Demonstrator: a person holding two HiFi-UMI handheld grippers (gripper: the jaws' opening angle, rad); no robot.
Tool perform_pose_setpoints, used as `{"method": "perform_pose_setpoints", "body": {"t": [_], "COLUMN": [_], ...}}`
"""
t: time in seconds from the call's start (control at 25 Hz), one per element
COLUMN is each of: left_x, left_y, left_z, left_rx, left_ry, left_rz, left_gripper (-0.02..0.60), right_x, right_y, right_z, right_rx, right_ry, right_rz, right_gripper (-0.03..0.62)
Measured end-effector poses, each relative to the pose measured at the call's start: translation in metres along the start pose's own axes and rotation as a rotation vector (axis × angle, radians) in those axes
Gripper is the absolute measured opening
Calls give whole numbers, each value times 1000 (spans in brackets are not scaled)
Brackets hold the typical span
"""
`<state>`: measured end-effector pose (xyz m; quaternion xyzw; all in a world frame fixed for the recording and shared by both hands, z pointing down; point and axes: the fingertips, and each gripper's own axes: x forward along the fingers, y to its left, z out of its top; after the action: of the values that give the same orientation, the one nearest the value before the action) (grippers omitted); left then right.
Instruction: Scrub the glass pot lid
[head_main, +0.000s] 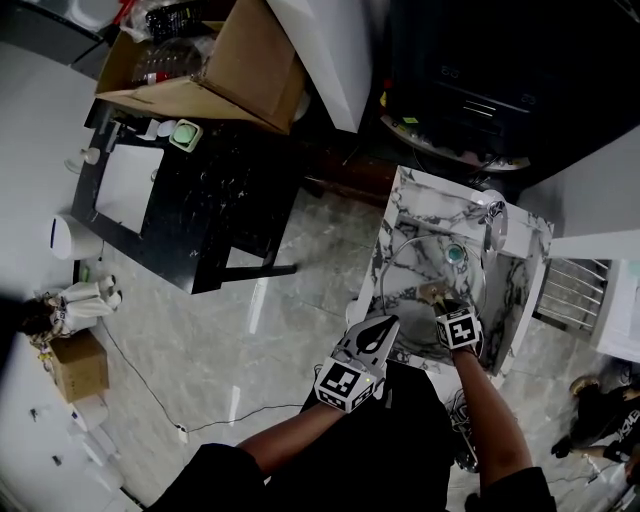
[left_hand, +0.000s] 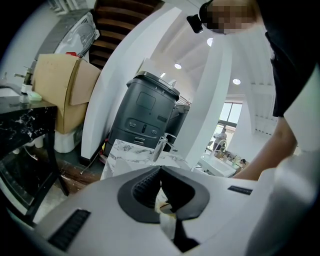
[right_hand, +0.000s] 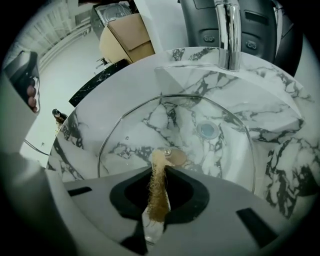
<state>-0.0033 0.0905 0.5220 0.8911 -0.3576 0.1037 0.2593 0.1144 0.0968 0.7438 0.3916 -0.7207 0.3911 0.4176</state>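
**A:** While the right gripper (right_hand: 159, 167) is clamped on that tan scouring pad (right_hand: 156, 196), what worries you most?

**B:** The pad is pinched edge-on, so only its tip meets the knob (right_hand: 173, 156) of the glass pot lid (right_hand: 125, 131). The lid lies loose in the marble sink (right_hand: 287, 150), with the drain (right_hand: 206, 130) showing through it, and nothing pins it down. I think a hard push could send it skating or rocking against the basin wall, and glass on stone may chip.

**A:** Isn't the left gripper (left_hand: 161, 169) steadying it?

**B:** Not that I can see. Its jaws are brought together tip to tip with nothing I can make out between them. It points across the sink top toward the faucet (left_hand: 160, 146), not down at the lid.

**A:** Anything else?

**B:** The pad looks floppy. It could fold or slip out of the jaws, and then bare plastic would rub the glass.

**A:** And the arms?

**B:** In the head view the right forearm (head_main: 490, 410) reaches forward and down into the basin. The left forearm (head_main: 285, 445) comes in from the lower left. Its gripper sits at the sink's near edge, just beside the right one.
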Motion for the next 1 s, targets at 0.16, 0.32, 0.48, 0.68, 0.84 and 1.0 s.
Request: {"method": "perform_pose_setpoints", "body": {"t": [0.16, 0.32, 0.48, 0.68, 0.84, 1.0], "left_x": [-5, -10, -15, -20, -21, -23], "left_y": [5, 13, 19, 25, 31, 37], "left_z": [0, -1, -2, -1, 0, 2], "left_rx": [-7, -25, -32, -35, -35, -42], "left_ry": [-9, -12, -16, -16, -19, -16], "left_rz": [6, 18, 29, 31, 39, 47], "left_gripper": [16, 16, 17, 17, 17, 16], "right_x": [5, 8, 14, 14, 20, 22], "right_y": [6, 14, 23, 31, 41, 52], "right_z": [-1, 0, 3, 9, 12, 17], "right_rx": [0, 3, 4, -9, -44, -58], "right_ry": [8, 11, 14, 25, 38, 43], "right_rz": [4, 17, 41, 43, 57, 76], "right_gripper": [57, 57, 57, 57, 57, 57]}}
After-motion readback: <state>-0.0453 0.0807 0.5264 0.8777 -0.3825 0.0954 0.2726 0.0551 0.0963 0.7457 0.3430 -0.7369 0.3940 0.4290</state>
